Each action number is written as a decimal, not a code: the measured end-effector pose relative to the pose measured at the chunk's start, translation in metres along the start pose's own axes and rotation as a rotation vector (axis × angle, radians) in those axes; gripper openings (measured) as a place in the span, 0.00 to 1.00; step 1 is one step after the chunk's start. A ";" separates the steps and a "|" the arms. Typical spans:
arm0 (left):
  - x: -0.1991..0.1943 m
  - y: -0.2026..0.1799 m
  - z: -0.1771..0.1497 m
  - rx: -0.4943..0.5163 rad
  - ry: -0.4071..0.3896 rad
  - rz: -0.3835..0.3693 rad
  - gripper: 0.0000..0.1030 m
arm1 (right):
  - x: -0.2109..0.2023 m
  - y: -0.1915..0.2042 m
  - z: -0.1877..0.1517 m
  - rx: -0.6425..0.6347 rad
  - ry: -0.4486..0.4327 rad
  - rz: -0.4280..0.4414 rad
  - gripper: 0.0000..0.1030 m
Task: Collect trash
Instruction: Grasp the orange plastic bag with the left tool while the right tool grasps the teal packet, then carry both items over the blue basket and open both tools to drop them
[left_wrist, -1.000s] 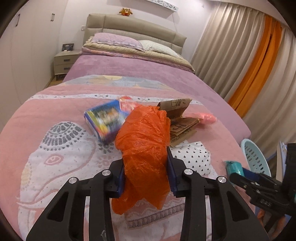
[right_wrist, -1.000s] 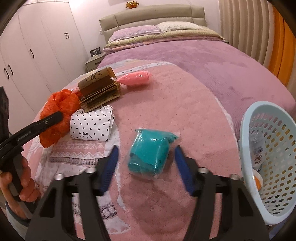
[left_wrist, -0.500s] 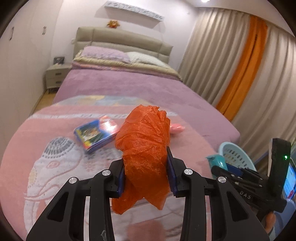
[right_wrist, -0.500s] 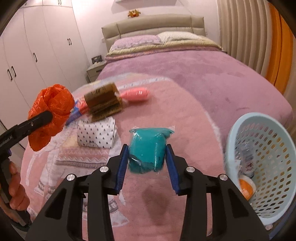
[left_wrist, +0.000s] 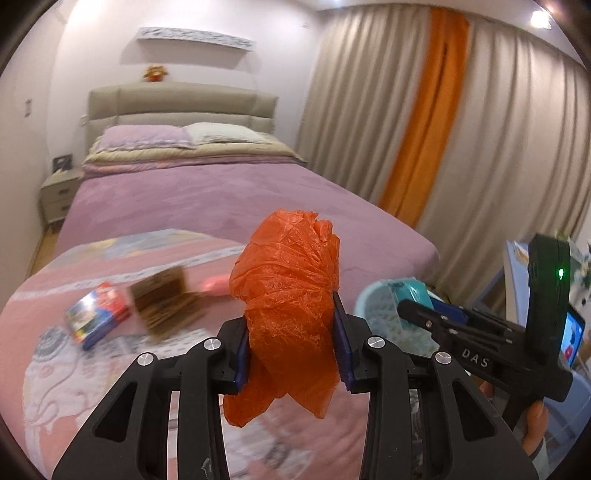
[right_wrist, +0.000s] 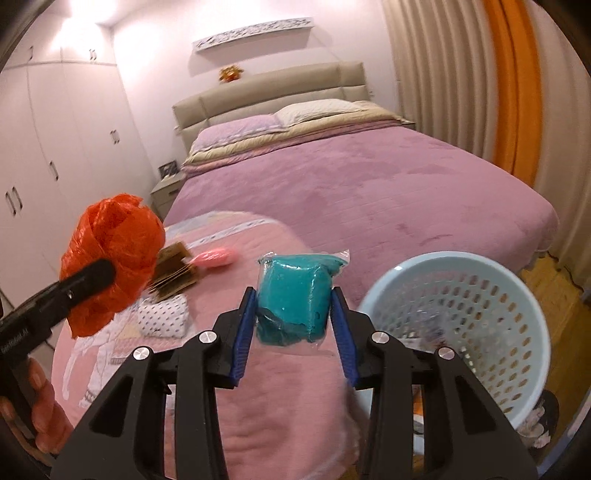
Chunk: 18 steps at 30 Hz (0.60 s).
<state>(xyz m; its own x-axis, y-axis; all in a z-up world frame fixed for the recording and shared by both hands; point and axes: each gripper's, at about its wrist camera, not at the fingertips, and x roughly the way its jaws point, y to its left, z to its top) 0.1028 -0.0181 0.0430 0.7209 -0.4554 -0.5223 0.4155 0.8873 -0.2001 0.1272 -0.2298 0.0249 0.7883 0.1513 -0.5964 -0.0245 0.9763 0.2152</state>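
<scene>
Holding orange bag (left_wrist: 288, 306) in left jaws | right jaws clamp teal packet (right_wrist: 295, 295) | basket (right_wrist: 524, 354) contents blurred

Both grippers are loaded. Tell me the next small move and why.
Probably carry the right gripper a little further right, over the blue basket, then let go. It is shut on the teal packet, lifted clear of the bed, and the basket's open mouth sits just beside it. The left gripper, shut on the orange bag, can follow.
</scene>
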 end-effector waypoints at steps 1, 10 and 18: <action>0.006 -0.009 0.002 0.019 0.007 -0.008 0.34 | -0.002 -0.008 0.001 0.011 -0.004 -0.008 0.36; 0.058 -0.071 0.008 0.120 0.068 -0.089 0.34 | -0.009 -0.071 0.008 0.113 -0.019 -0.096 0.36; 0.114 -0.112 0.003 0.177 0.146 -0.127 0.34 | 0.000 -0.128 0.010 0.203 -0.005 -0.189 0.36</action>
<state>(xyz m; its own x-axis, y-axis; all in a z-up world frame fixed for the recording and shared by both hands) 0.1408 -0.1694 0.0084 0.5746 -0.5353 -0.6191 0.5969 0.7916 -0.1304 0.1363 -0.3560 0.0049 0.7703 -0.0319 -0.6369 0.2465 0.9360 0.2513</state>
